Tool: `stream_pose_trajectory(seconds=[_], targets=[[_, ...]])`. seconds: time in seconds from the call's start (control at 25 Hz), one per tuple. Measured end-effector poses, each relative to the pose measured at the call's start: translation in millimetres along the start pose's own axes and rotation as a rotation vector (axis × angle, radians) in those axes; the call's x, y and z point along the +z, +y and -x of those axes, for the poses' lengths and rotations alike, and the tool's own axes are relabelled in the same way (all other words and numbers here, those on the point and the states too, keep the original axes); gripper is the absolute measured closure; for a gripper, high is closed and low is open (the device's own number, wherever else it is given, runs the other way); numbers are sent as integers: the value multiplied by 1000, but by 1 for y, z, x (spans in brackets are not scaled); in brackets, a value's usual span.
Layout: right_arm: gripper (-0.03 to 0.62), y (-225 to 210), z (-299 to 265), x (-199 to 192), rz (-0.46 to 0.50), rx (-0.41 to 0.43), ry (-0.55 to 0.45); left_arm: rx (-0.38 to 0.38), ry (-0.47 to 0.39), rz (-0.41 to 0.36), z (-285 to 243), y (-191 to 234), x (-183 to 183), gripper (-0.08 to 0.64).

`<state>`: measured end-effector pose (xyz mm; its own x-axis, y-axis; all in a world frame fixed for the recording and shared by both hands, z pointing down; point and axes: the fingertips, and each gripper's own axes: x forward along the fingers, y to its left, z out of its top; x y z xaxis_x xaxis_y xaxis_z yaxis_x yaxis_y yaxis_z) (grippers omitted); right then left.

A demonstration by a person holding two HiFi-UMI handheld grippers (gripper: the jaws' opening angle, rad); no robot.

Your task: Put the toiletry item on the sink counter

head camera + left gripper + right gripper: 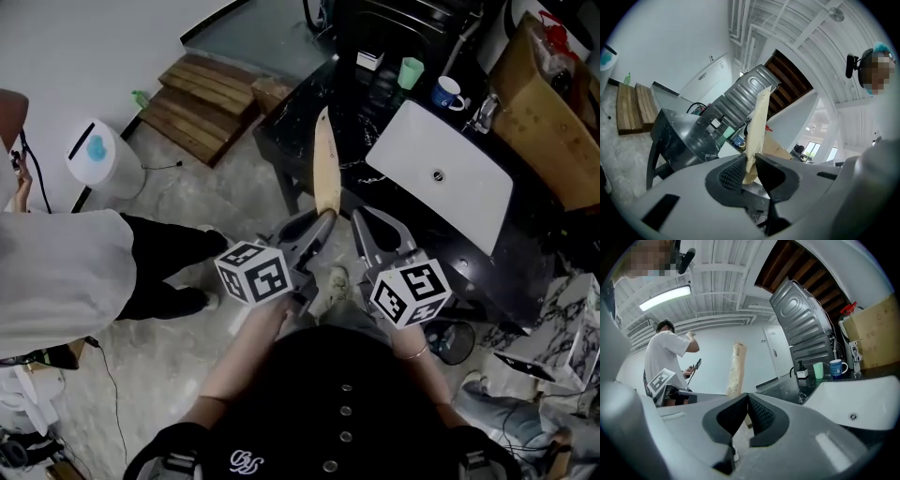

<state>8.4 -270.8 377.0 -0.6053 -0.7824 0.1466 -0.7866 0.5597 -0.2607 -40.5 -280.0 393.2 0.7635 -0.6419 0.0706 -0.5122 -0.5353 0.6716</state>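
Note:
A long, flat toiletry item in tan paper wrapping [324, 164] stands upright, and my left gripper [322, 221] is shut on its lower end. In the left gripper view the tan item [757, 126] rises from between the ribbed pads of the left gripper [750, 169]. My right gripper [360, 223] is beside it on the right, shut with nothing between its jaws; in its own view the right gripper [746, 401] has its pads touching, with the tan item [736, 369] behind them. The black marble sink counter [309, 112] with its white basin [441, 173] lies ahead.
A green cup [411, 72], a blue mug [449, 92] and a soap dispenser [801, 371] stand at the counter's back edge. A cardboard box [544, 103] is at the far right. Wooden pallets [202, 103], a white bin [98, 159] and a person in a white shirt [56, 281] are on the left.

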Motion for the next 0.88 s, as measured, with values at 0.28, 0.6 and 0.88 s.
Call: stream_pose_trajectory(seconds=[0.28,0.6,0.88], targets=[[589,-34,-38,18,9,33,16,41,-16,9,-39,28,27,495],[589,-67,-70,34,4,57,33,94,-19,26,-74,52,45,495],[589,-93,-89,30,-15,52,71,130,10,59,-97,73,43,495]])
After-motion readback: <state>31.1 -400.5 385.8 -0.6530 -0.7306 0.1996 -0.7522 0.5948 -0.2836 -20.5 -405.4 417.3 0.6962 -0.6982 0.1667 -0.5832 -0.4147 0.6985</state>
